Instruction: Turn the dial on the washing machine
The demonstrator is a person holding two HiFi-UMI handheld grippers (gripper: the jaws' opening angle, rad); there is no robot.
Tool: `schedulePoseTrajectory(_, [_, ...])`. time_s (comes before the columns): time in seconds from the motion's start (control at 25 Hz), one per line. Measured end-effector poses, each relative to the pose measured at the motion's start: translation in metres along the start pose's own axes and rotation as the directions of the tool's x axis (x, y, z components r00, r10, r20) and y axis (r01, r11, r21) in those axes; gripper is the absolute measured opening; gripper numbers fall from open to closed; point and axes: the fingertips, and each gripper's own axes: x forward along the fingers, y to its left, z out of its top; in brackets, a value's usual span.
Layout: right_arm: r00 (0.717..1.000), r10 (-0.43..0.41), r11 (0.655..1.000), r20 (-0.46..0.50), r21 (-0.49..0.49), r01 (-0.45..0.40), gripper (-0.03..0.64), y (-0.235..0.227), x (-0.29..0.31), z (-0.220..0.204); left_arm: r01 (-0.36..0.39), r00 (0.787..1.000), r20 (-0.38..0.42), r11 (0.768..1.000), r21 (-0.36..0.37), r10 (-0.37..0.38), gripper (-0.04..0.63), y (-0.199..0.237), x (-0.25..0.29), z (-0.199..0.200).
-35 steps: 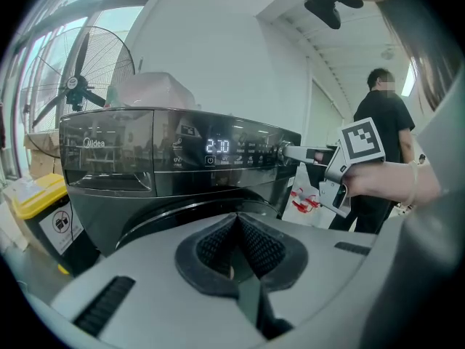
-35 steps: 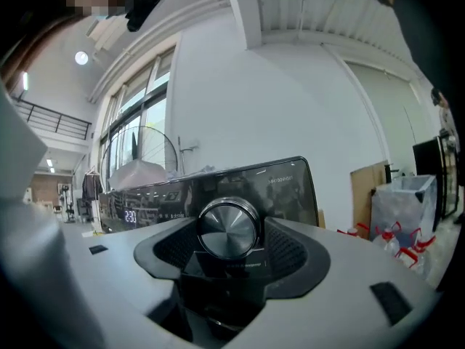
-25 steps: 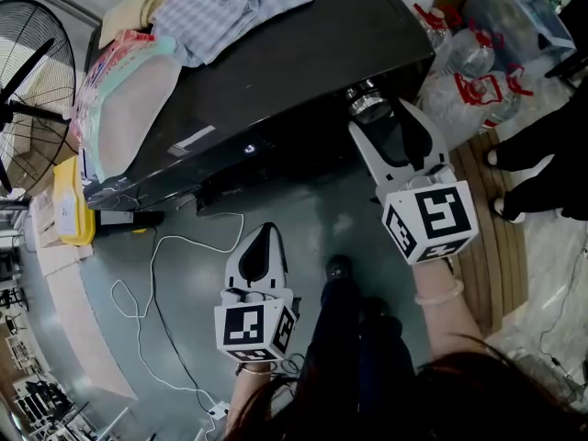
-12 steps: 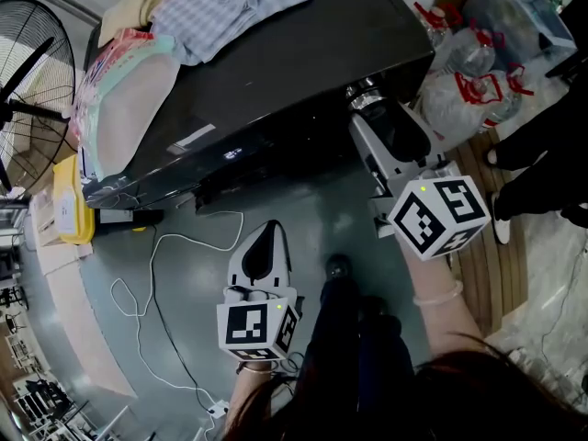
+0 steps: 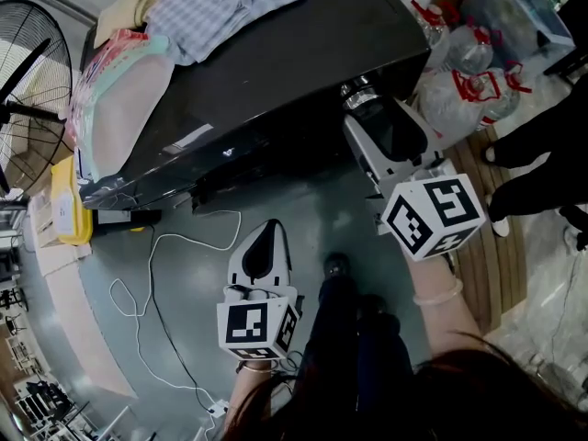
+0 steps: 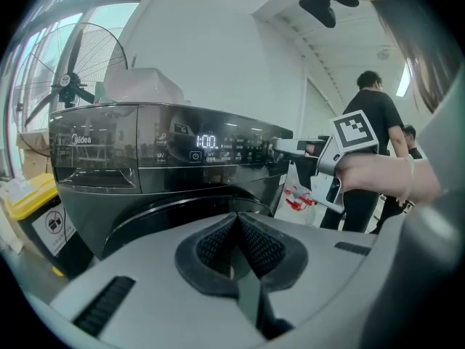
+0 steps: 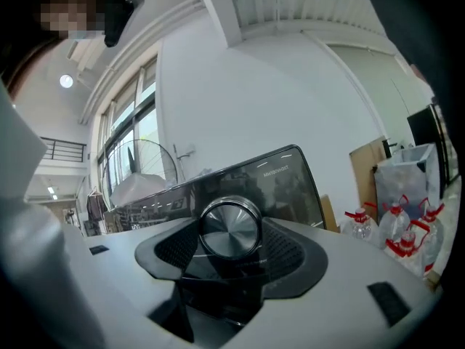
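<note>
Head view, far left: what stands there?
— A standing fan, and below it a yellow bin beside the black washing machine. On the machine's top lie a plastic-wrapped pack and a checked cloth.

And on the floor?
— A white cable loops over the grey floor at the lower left. Just right of it, the left tool points toward the machine's front, well apart from it. The left gripper view shows its jaws clenched together with nothing between them, and the machine's lit display beyond.

Where is the dial?
— At the right end of the machine's front panel, in the upper middle of the head view: a round metal dial. The right tool reaches up to it from the lower right.

Is it gripped?
— Yes. In the right gripper view the dial fills the gap, with a dark ribbed pad against each side, so the right tool is grasping it.

Further right?
— Water bottles with red caps stand on the floor beside the machine, and a person in black stands at the right edge.
</note>
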Motion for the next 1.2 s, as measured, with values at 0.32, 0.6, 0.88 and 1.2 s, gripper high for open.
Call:
schedulePoseTrajectory(0.32, [0.999,-0.037,0.969,-0.024,-0.245,0.03,0.296,0.007,0.002,0.005,0.012,1.0,-0.001,1.0,0.006,-0.012,0.017,0.0,0.002,0.001])
schedulePoseTrajectory(0.6, [0.998,-0.056,0.972,-0.018,-0.23,0.051,0.282,0.005,0.001,0.005,0.009,1.0,0.002,1.0,0.008,-0.009,0.017,0.007,0.001,0.002])
schedulePoseTrajectory(0.88, [0.998,-0.049,0.999,0.026,0.012,0.049,0.284,-0.001,0.0,0.005,0.013,1.0,0.002,1.0,0.004,-0.013,0.017,0.007,0.001,0.0])
schedulePoseTrajectory(1.2, [0.997,-0.037,0.968,0.066,0.25,0.019,0.285,-0.006,-0.001,0.007,0.016,1.0,-0.003,1.0,0.007,-0.016,0.017,0.005,0.001,-0.002])
